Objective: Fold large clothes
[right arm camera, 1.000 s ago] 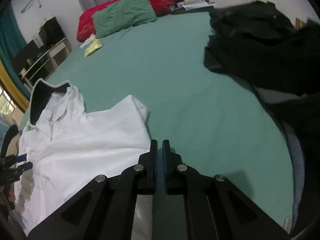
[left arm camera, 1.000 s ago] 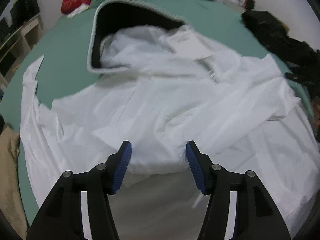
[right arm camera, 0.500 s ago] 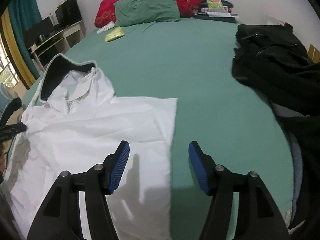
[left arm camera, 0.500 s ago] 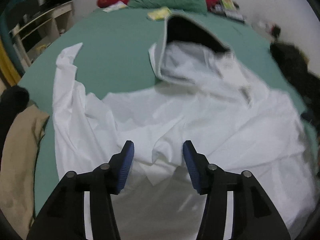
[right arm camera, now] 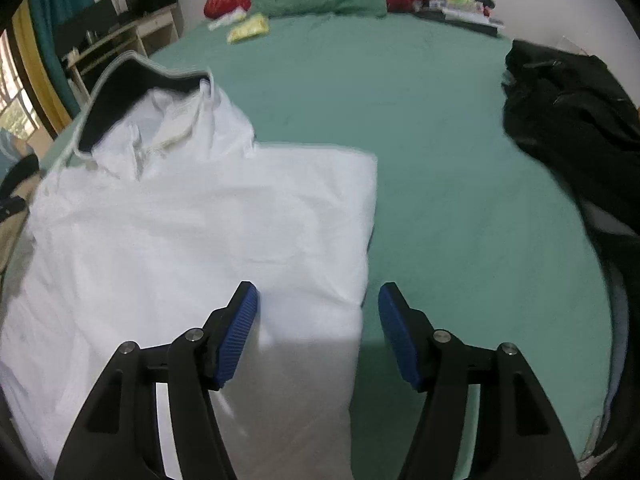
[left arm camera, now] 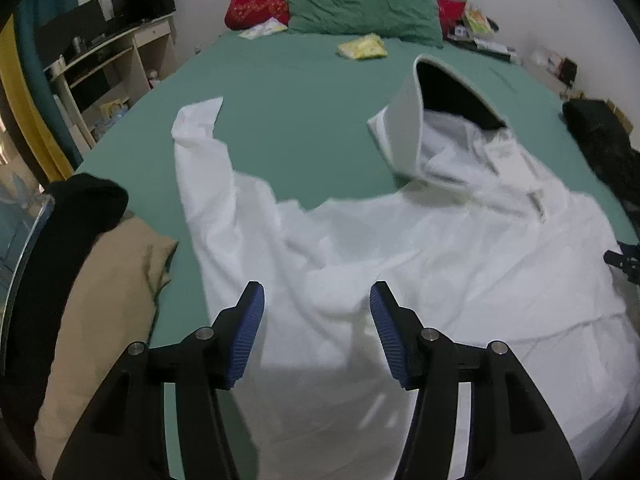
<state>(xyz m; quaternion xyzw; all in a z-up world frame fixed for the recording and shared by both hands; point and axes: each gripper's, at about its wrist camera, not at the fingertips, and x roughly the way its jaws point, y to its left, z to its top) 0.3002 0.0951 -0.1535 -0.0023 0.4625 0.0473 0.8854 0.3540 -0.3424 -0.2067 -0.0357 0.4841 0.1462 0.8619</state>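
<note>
While one white hoodie point(left arm camera: 420, 264) lies flat – two pillows point(left arm camera: 360, 4) behind

Your left wrist camera looks steeply down, close over the hoodie point(left arm camera: 420, 264) on the bed point(left arm camera: 304, 92), facing the pillows point(left arm camera: 360, 8). Your right faces likewise; both share hoodie and pillows.

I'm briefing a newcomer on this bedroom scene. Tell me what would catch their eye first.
A large white hooded garment with a black-lined hood sprawls across the green bedsheet, one sleeve stretched out to the left in the left wrist view. Both open blue-padded grippers, left gripper and right gripper, hover above it, their jaws opening, nothing pinched. Red and green pillows sit at the bed's head.
</note>
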